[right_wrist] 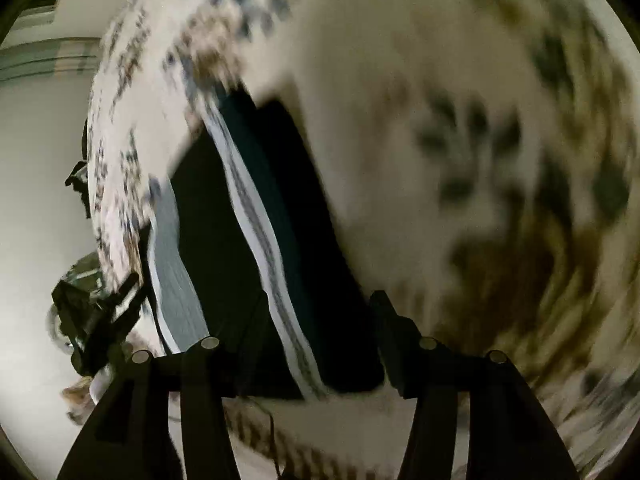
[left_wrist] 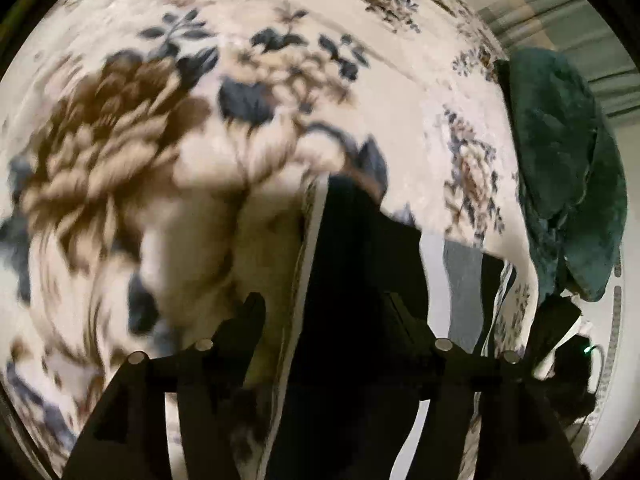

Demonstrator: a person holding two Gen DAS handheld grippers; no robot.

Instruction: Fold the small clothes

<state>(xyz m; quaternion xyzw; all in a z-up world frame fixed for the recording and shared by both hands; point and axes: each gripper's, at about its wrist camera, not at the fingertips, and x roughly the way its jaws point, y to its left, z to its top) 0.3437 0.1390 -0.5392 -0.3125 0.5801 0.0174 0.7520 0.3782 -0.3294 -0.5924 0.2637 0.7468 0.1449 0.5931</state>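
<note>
**Settling the dark garment flat before the next fold**

A floral blanket, cream with brown and blue blooms, covers what looks like a bed and fills both views; both pictures are smeared by motion. On it lies the task's piece, a dark garment with a white striped band running its length and a grey panel along one edge. A heap of teal clothes sits well apart, near the blanket's far edge.

The left hand-held gripper stands released, jaws apart over the dark cloth, with no pad seen pressing. The right hand-held gripper is likewise parted, straddling the garment's near end and band without pinching it.

To do this step well, I judge each gripper should take a corner of one edge, pinch only the top layer and not the plush blanket, then carry the edge over evenly so the band stays straight.
</note>
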